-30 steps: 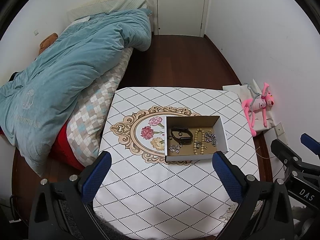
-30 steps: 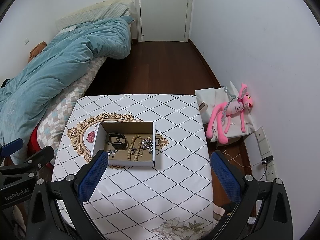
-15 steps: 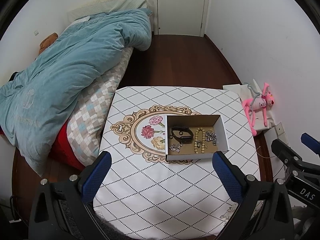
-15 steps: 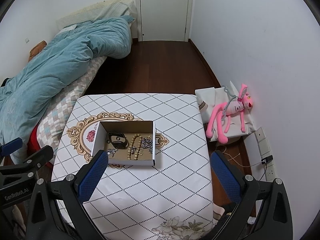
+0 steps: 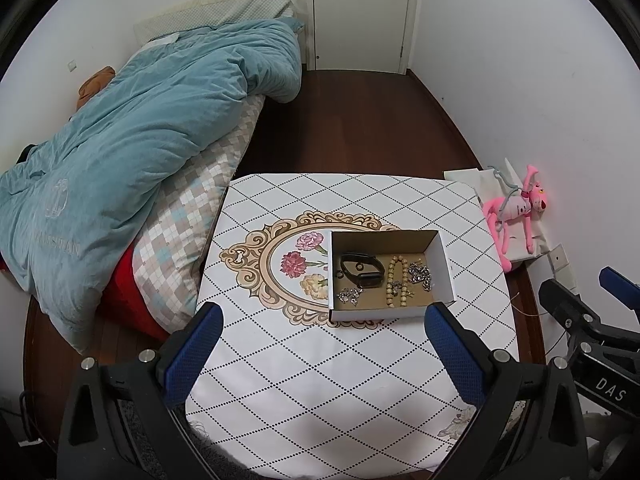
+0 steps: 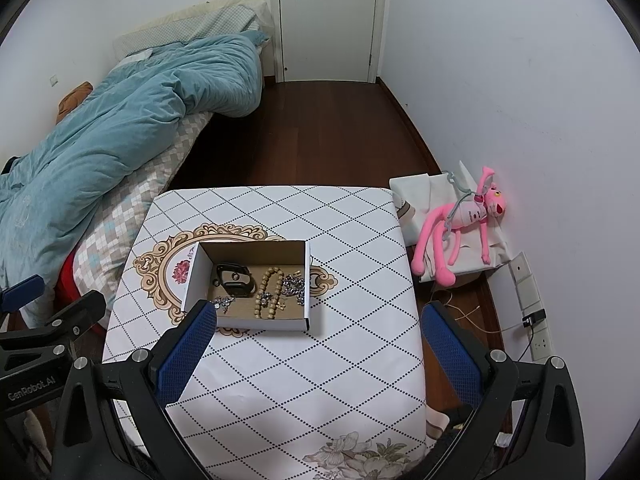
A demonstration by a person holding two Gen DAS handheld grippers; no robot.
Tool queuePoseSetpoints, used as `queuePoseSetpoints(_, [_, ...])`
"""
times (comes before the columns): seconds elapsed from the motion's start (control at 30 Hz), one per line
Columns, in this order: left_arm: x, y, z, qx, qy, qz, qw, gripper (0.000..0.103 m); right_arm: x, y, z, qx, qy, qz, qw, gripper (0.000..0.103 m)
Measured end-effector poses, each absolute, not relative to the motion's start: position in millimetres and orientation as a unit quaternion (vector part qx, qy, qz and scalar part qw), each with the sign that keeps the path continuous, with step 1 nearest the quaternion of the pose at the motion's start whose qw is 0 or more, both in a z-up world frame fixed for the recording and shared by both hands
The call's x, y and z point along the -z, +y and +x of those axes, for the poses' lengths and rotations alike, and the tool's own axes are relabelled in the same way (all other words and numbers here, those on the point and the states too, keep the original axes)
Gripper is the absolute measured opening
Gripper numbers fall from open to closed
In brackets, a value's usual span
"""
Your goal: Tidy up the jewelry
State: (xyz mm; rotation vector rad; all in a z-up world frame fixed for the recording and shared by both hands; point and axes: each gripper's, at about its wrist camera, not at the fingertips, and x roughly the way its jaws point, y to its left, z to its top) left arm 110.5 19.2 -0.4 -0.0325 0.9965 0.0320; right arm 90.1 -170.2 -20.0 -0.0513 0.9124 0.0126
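Note:
A white cardboard box [image 5: 444, 264] [image 6: 192, 276] stands on the patterned table [image 5: 320, 380] [image 6: 320, 380]. In it lie a black watch [image 5: 362, 270] [image 6: 236, 280], a wooden bead bracelet [image 5: 396, 284] [image 6: 268, 292], a silver chain [image 5: 420, 274] [image 6: 294, 286] and small silver pieces [image 5: 348, 295] [image 6: 222, 302]. My left gripper [image 5: 320, 356] is open and empty, held high above the table's near side. My right gripper [image 6: 314, 354] is open and empty, likewise above and short of the box. Each gripper also shows at the edge of the other's view.
A bed with a teal duvet [image 5: 120, 152] [image 6: 100, 140] lies left of the table. A pink plush toy [image 5: 516, 208] [image 6: 460, 224] rests on white bags by the right wall. Wall sockets and cables [image 6: 532, 312] are at the right. A white door [image 6: 328, 20] is at the far end.
Both views have shifted very slightly; the box and jewelry have not moved. Both grippers stay open.

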Motion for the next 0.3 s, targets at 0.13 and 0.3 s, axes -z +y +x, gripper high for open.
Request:
queuePoseSetpoints(0.13, [0.5,19.4,110.2,-0.015,0.478,-0.018,0.878,0.103,20.2,-170.2,90.5,-0.005,0.44,-0.025,0.898,0.103])
queuePoseSetpoints(0.3, [0.2,15.9,109.4,-0.013,0.477,-0.015,0.879,0.103,20.1,-170.3,90.0,-0.004,0.44,-0.025,0.898,0.103])
